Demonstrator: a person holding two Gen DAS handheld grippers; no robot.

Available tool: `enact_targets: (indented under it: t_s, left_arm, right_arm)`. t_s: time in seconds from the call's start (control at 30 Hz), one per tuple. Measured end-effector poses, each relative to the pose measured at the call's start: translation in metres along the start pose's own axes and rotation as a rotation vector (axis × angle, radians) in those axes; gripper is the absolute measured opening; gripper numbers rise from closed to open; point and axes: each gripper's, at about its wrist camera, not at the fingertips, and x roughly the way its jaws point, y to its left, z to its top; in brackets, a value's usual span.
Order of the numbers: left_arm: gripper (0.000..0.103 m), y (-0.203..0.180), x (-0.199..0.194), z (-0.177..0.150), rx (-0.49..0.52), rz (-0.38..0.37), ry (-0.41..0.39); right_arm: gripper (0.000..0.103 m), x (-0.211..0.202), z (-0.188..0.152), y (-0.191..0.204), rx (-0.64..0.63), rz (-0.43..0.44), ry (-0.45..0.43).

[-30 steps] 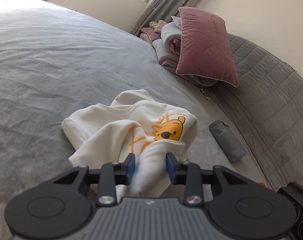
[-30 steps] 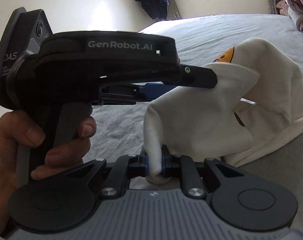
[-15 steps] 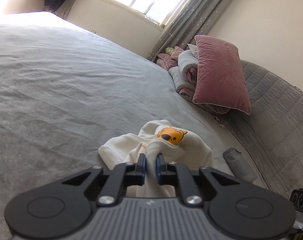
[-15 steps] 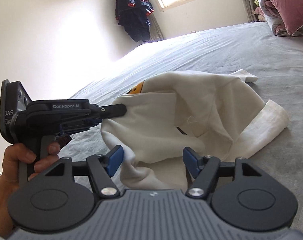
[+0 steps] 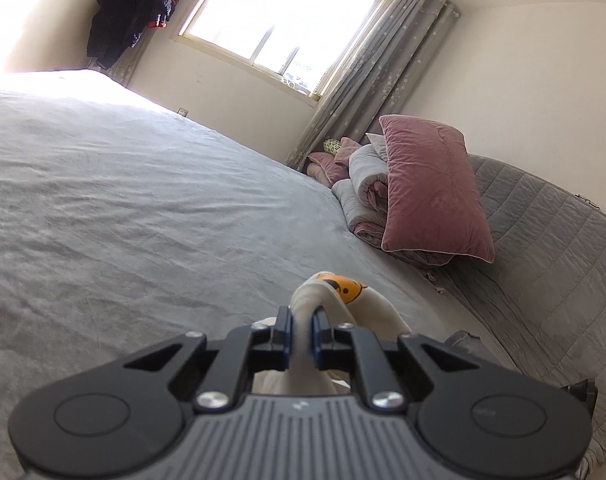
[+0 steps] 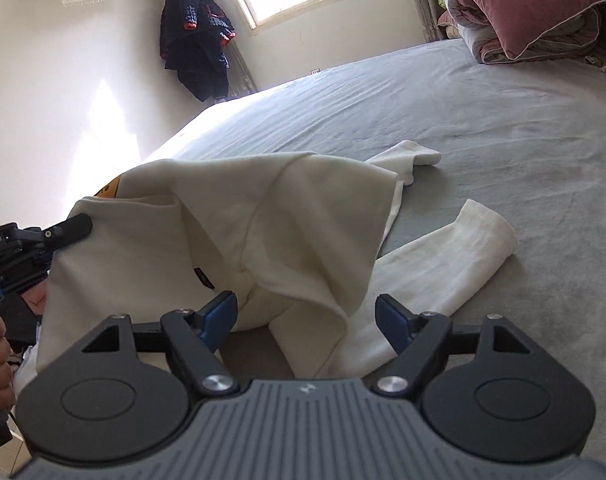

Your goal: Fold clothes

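Your left gripper is clamped on a bunched fold of the cream cotton sweatshirt with the orange cartoon bear print; the cloth fills the narrow gap between the blue pads and spills out beyond the tips. In the right wrist view that same gripper comes in from the side and holds the sweatshirt by its near edge, lifted off the grey bedsheet.

Your right gripper stands wide; its jaws have just been opening. The pads press on nothing. A drooping fold of the sweatshirt hangs just beyond the tips, roughly between them, not pinched.

From the sweatshirt's raised body, one sleeve with its ribbed cuff trails out flat on the sheet, and a second cuff lies farther off on the sheet.

The maroon velvet pillow leans well beyond the sweatshirt, at the bed's head.
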Motion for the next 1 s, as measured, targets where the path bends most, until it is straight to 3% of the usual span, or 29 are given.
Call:
enact_targets:
  t_s: [0.07,0.1,0.2,0.3,0.7,0.9,1.0]
  left_arm:
    - [0.01,-0.002,0.001,-0.002,0.014,-0.018,0.01]
    - [0.01,-0.003,0.001,-0.004,0.015,-0.027,0.013]
    - [0.01,-0.002,0.004,-0.015,-0.016,-0.07,0.05]
    - [0.01,-0.009,0.011,-0.022,-0.017,-0.103,0.083]
    - [0.01,-0.041,0.05,-0.035,-0.037,-0.228,0.178]
    - [0.011,-0.061,0.074,-0.044,-0.025,-0.279,0.237]
    - [0.019,-0.069,0.083,-0.048,-0.008,-0.301,0.262]
  right_arm:
    - [0.079,0.012,-0.01,0.003,-0.028,-0.039,0.017]
    - [0.071,0.016,-0.016,0.004,-0.039,-0.06,0.023]
    - [0.022,0.023,-0.034,-0.002,-0.019,-0.134,0.032]
    - [0.007,0.021,-0.037,-0.017,0.071,-0.166,0.039]
    - [0.005,-0.018,0.057,-0.043,-0.029,-0.405,-0.131]
    - [0.005,-0.024,0.099,-0.06,0.001,-0.464,-0.221]
    - [0.005,-0.03,0.116,-0.07,0.02,-0.481,-0.257]
